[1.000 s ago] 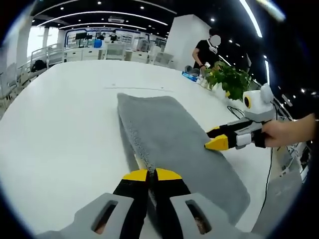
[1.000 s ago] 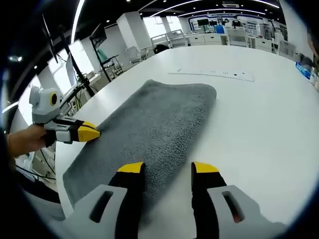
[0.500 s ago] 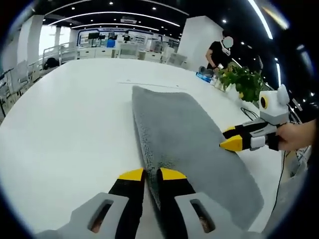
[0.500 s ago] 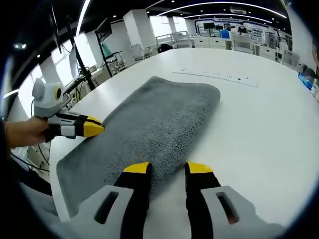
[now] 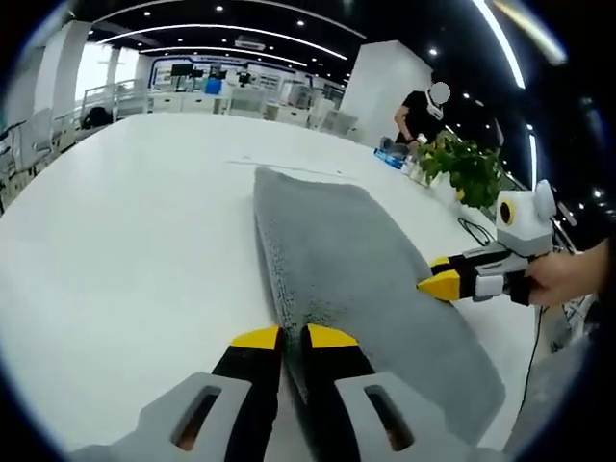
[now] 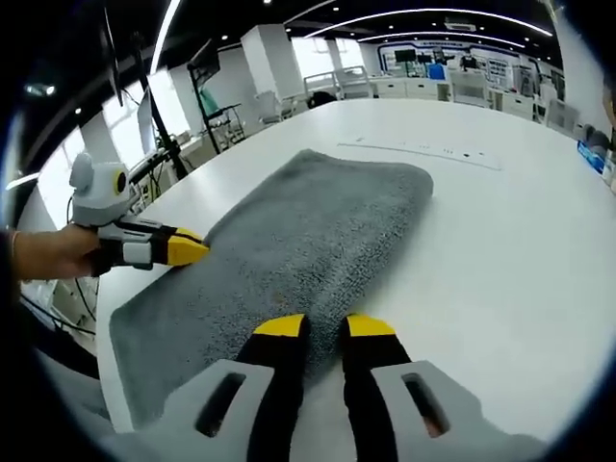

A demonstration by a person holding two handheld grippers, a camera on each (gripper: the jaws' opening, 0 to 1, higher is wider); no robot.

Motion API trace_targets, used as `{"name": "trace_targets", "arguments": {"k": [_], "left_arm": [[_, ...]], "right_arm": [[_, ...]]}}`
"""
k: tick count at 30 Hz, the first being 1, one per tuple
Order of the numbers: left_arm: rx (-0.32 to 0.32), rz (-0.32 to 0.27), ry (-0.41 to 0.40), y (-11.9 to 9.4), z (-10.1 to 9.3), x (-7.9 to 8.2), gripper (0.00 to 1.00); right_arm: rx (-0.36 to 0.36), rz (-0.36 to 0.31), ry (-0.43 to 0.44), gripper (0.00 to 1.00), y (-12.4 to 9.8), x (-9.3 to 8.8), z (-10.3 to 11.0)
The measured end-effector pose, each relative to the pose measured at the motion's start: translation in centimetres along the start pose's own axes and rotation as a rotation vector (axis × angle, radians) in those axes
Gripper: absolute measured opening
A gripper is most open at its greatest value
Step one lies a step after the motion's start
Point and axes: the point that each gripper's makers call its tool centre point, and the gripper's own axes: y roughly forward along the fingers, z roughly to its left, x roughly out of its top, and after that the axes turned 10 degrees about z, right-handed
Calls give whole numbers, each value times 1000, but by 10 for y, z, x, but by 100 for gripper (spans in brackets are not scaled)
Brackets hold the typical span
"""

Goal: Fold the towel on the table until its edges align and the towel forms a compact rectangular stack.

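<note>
- Left hand-held gripper (image 5: 284,339): your jaws stand nearly closed on the long edge of the grey towel (image 5: 356,274), which lies as a long folded strip on the white tabletop (image 5: 125,221). Whether cloth is truly pinched, you cannot tell.
- Right hand-held gripper (image 6: 313,327): jaws narrow at the opposite long edge, apparently nipping the pile.
- Risk: if either grip holds only the top layer, lifting likely peels the layers apart and the edges go out of line.
- Risk: if you lift unevenly, the strip probably skews, so corners will not meet.
- Risk: the near end lies close to the tabletop edge; a pull toward you could drag it off.
</note>
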Motion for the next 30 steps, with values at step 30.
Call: {"name": "trace_targets", "arguments": {"k": [30], "left_arm": [[-26,36,184,23,-53,4,6]], "right_arm": [[-43,1,106,6,-19,-20,-40]]}}
